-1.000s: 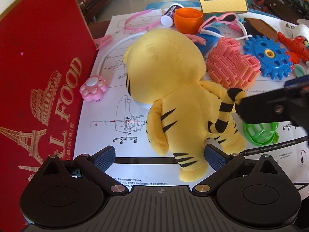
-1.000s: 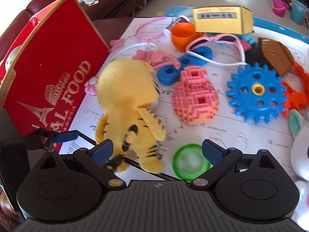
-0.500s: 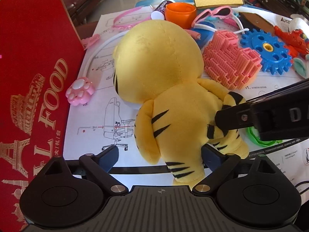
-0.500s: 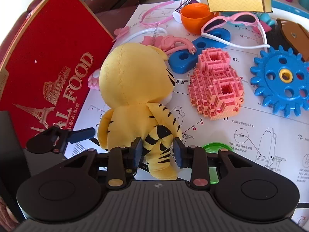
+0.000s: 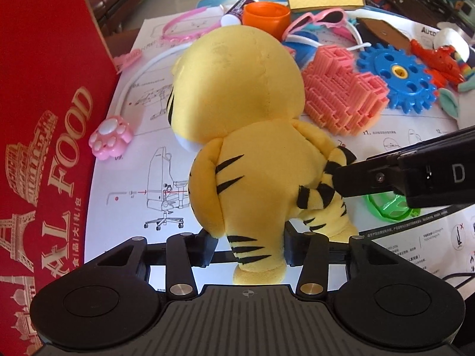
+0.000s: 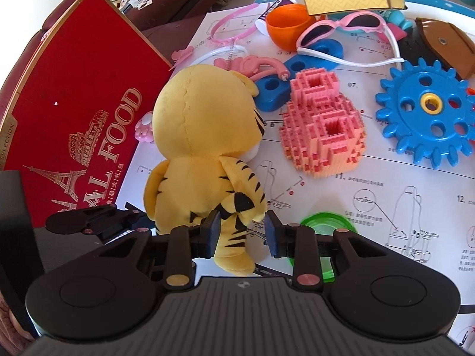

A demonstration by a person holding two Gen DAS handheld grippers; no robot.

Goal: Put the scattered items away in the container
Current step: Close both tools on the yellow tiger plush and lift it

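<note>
A yellow plush tiger (image 5: 252, 95) with black stripes stands with its back to both cameras on a printed instruction sheet (image 5: 166, 136). My left gripper (image 5: 249, 246) has the tiger's left leg between its fingers. Its jaws are closing, with a thin gap still showing at the left pad. My right gripper (image 6: 242, 234) is shut on the tiger's striped rump and right leg; its finger (image 5: 365, 178) reaches in from the right in the left wrist view. A tall red box (image 5: 44, 118) marked FOOD, also at the left in the right wrist view (image 6: 74, 112), stands beside the tiger.
Beyond the tiger lie a pink brick-built figure (image 5: 341, 95), a blue gear (image 5: 397, 77), an orange cup (image 5: 264, 14), pink sunglasses (image 5: 323, 19) and a red lobster toy (image 5: 439, 59). A green ring (image 5: 389, 207) lies under the right gripper. A pink paw toy (image 5: 111, 136) sits by the box.
Both grippers came down to the tiger with wide jaws. The right one shut on its rump half a second ago. The left one's jaws have since narrowed around the leg.
</note>
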